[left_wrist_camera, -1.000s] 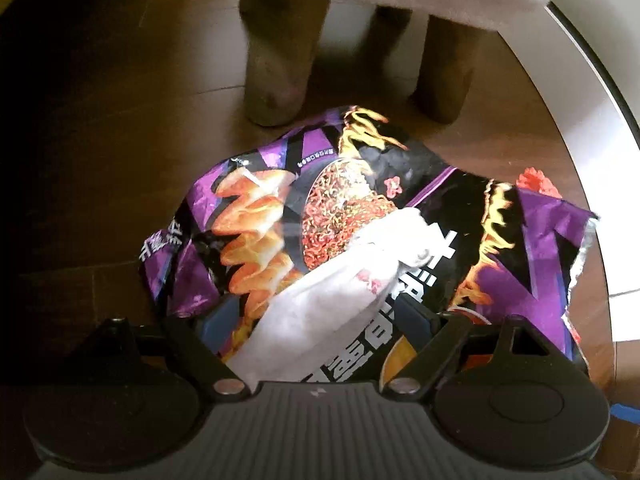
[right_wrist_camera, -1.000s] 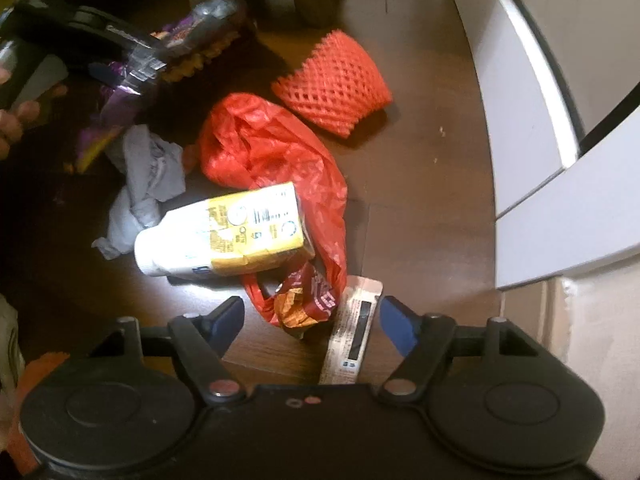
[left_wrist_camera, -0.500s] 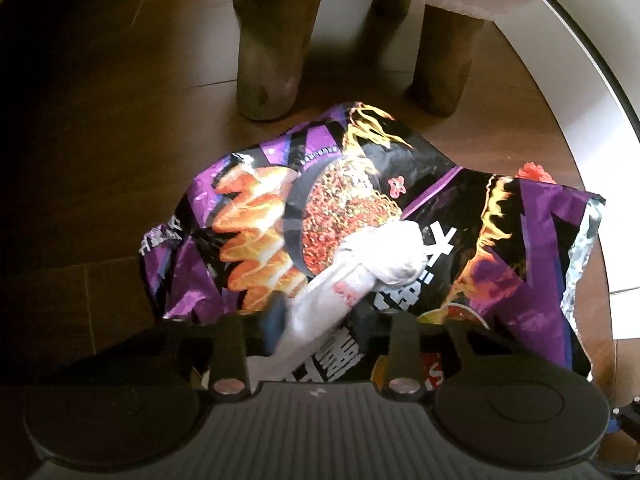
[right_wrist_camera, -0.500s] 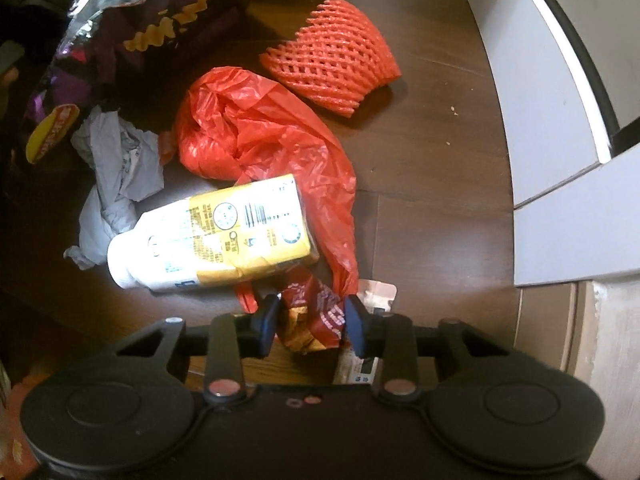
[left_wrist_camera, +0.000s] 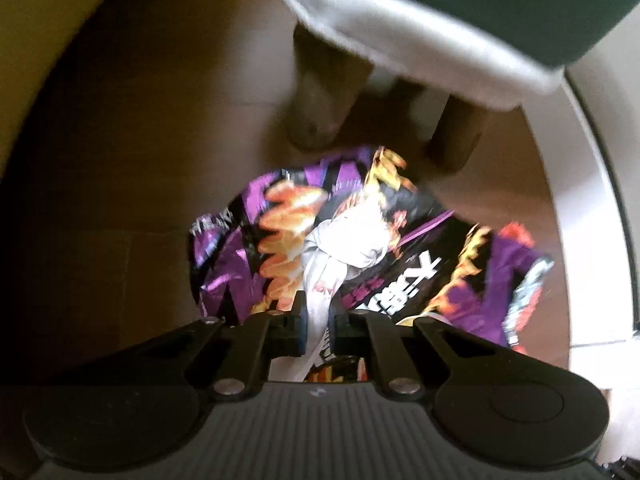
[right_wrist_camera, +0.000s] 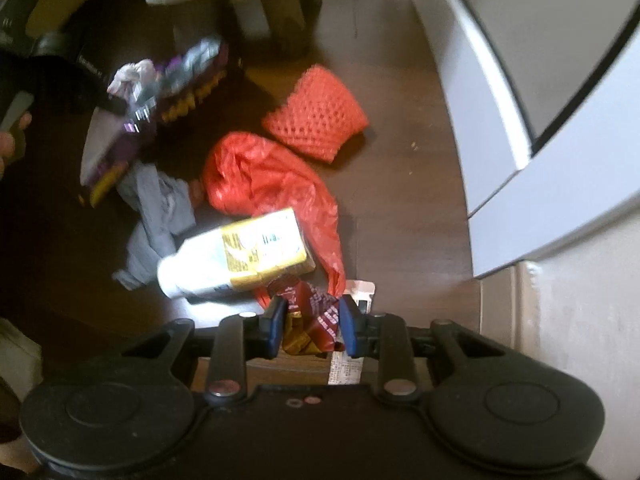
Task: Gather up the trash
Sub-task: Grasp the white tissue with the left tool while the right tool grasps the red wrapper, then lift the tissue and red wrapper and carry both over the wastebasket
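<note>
The left gripper point(left_wrist_camera: 318, 322) is pinching a white tissue point(left_wrist_camera: 340, 252) with narrow jaws, the blurred purple noodle bag point(left_wrist_camera: 400, 256) apparently hanging behind it at frame centre. The right gripper point(right_wrist_camera: 312, 326) is clamping a crumpled red wrapper point(right_wrist_camera: 316, 316) at lower centre, while bare floor point(right_wrist_camera: 404, 184) is lying open toward the white cabinet edge point(right_wrist_camera: 492, 128) on the right.

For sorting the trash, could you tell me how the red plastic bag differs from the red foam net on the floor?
The red plastic bag is smooth, glossy film, crumpled and stretched out; the red foam net is an open mesh holding a squat sleeve shape. The bag runs under the yellow carton; the net lies apart, touching nothing. Both are red and lie on the wooden floor.
</note>
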A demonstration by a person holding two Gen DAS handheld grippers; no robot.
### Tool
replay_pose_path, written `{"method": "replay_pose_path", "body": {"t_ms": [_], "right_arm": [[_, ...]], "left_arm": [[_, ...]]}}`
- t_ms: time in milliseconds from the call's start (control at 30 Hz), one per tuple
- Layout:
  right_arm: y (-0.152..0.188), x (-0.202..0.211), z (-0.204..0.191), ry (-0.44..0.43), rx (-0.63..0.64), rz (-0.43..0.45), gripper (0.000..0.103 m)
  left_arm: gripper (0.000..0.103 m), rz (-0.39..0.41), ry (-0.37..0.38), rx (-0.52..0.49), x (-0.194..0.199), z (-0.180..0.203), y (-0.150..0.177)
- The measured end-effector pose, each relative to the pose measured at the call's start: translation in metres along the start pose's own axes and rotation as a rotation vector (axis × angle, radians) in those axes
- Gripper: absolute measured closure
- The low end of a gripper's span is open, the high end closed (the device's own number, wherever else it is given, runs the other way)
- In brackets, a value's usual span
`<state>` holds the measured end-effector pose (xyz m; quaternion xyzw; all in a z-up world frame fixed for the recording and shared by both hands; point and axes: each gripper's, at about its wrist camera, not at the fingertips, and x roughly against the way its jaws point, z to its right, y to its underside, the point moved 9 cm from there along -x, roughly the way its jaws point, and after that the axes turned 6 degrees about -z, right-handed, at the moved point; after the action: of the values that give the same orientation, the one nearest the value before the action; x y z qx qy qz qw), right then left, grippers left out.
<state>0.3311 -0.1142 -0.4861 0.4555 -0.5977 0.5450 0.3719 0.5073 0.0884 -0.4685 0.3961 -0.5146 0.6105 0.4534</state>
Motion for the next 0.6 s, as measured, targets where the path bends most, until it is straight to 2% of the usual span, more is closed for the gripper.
{"method": "replay_pose_path", "body": {"t_ms": [333, 600], "right_arm": [[-0.027, 0.082, 0.001, -0.036, -0.043, 0.171, 0.076], [-0.06, 0.16, 0.0, -0.041, -0.05, 0.35, 0.077]], "left_arm": [[0.094, 0.094, -0.012, 0.007, 0.066, 0.024, -0.011], [0.094, 0.22, 0.052, -0.046, 0.142, 0.06, -0.029]]}}
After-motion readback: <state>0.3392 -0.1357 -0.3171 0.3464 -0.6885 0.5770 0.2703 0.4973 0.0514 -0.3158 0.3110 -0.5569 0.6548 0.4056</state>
